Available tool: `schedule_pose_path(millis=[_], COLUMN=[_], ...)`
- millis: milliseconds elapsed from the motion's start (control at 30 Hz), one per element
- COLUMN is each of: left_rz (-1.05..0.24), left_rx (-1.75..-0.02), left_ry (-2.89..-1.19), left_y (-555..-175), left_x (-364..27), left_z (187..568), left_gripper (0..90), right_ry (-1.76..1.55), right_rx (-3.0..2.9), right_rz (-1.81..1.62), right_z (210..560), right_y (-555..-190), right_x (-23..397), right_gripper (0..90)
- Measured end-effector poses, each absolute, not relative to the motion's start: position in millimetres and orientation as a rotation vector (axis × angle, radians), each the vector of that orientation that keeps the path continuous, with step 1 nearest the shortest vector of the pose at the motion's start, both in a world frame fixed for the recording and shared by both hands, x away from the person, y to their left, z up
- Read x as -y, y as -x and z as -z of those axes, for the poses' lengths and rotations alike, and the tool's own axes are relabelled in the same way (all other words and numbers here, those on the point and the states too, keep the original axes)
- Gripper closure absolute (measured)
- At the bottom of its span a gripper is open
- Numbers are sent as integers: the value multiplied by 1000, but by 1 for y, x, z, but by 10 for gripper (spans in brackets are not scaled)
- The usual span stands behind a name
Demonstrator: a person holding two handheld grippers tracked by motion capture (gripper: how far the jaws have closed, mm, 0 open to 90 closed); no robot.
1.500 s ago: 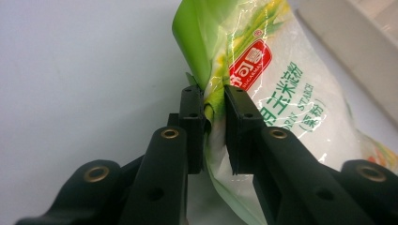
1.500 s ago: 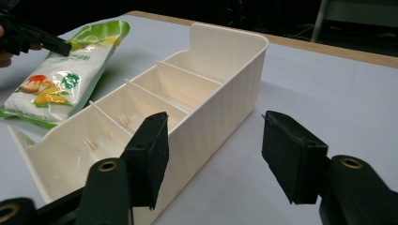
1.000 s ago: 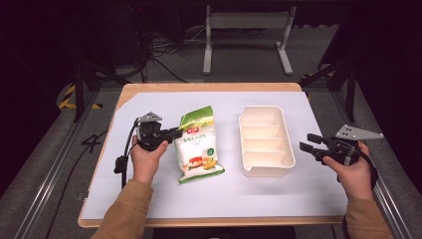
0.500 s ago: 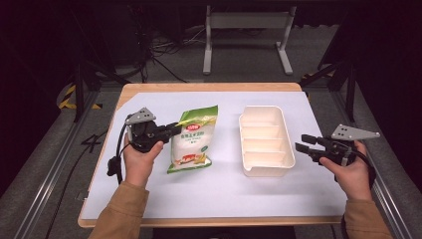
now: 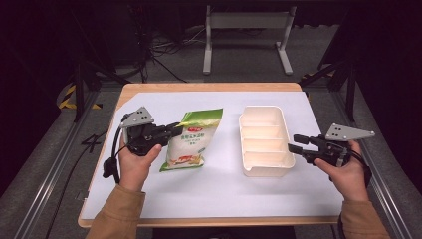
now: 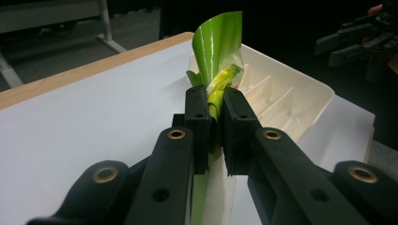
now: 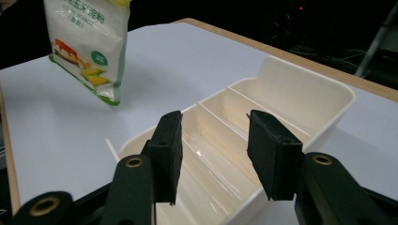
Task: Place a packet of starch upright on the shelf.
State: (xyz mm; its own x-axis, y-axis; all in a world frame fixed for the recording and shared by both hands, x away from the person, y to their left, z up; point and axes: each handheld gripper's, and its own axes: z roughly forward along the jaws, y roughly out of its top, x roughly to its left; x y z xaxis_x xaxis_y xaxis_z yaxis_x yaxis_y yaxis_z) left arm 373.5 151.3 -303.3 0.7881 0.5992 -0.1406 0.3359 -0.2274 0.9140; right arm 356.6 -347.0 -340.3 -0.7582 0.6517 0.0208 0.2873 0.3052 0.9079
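There is one bag [image 5: 191, 140] here, green and white with food pictures on the front. The left gripper [image 5: 174, 130] has its two black jaws squeezed tight on the bag's edge, at about nine o'clock on the bag as seen from above. In the left gripper view the green edge [image 6: 217, 91] is pinched flat between the pads and curls up above them. The bag hangs off the table; in the right gripper view its bottom corner [image 7: 101, 89] floats above the white sheet with a shadow under it.

There is one white tray [image 5: 278, 167], and I count four compartments in it, split by three thin walls. It sits at about three o'clock from the bag, a little way apart, on the big white sheet [image 5: 209, 194] that covers the wooden table [image 5: 199, 86].

The right gripper [image 5: 293, 148] is at three o'clock from the tray, close by its outer wall. Its jaws have just been closing but they stand apart with nothing between them (the tray shows behind the gap in its own view).

Two hands, two grippers: the left hand [image 5: 133, 164] and the right hand [image 5: 348, 174], each with a tan sleeve.
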Motion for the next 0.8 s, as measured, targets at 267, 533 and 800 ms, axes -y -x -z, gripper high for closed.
schedule_pose_path(millis=[267, 533, 800], left_rz=[-261, -246, -214], left_rx=[-653, -580, -540], left_ry=[-1871, -1901, -1902], left_y=[-363, -351, -341], left_x=[-144, -133, -124], left_z=[293, 285, 281], left_gripper=[826, 826, 825], right_ry=[-757, -672, -595], right_rx=[-2253, -2266, -2307], right_rz=[-1501, -1573, -1597], right_z=[330, 321, 320], right_y=[-351, -345, -342], right_x=[325, 299, 271], right_gripper=[521, 473, 433])
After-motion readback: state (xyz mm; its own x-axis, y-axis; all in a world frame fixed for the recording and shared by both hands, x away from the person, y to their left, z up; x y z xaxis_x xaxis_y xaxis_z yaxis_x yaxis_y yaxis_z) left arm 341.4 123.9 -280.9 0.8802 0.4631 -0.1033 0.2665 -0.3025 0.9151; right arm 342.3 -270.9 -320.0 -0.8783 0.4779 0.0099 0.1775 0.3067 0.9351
